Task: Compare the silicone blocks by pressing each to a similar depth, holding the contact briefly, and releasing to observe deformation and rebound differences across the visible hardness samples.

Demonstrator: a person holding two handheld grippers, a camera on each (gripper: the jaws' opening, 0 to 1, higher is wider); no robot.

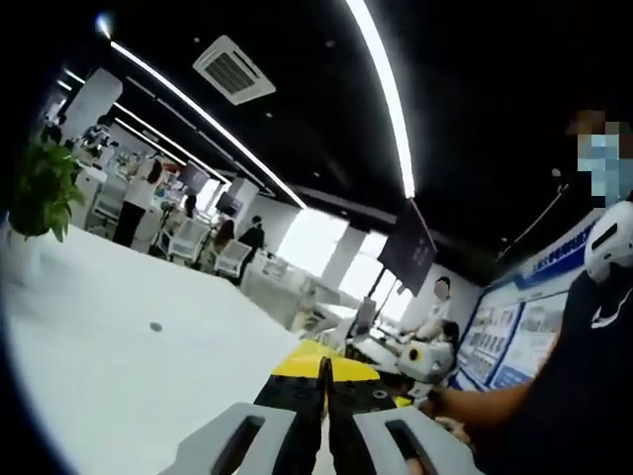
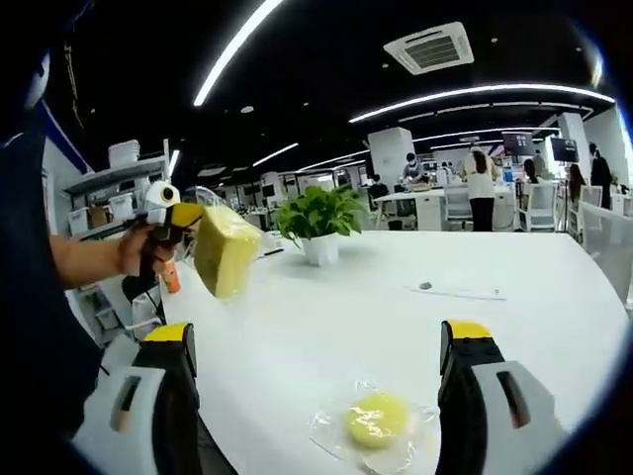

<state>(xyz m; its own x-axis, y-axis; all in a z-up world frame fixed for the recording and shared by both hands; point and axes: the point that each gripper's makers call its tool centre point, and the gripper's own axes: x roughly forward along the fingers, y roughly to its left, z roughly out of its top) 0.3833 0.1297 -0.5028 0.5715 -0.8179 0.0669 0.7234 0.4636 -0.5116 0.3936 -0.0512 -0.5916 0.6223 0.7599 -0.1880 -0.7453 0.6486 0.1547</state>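
Yellow silicone block [image 2: 226, 249] is held clenched in left tongs [image 2: 183, 220], raised above white desk [image 2: 326, 317], left of potted plant [image 2: 316, 220]. In left gripper view, left tongs [image 1: 324, 381] are seen nearly closed on thin yellow edge of same block [image 1: 321, 362]. Right tongs [image 2: 316, 366] are released, jaws spread wide. Round yellow silicone sample [image 2: 377, 419] in clear wrapper is seen lying on desk between them, near edge.

White table [image 2: 514, 327] — bagged yellow disc [image 2: 377, 420]; potted plant [image 2: 318, 223]
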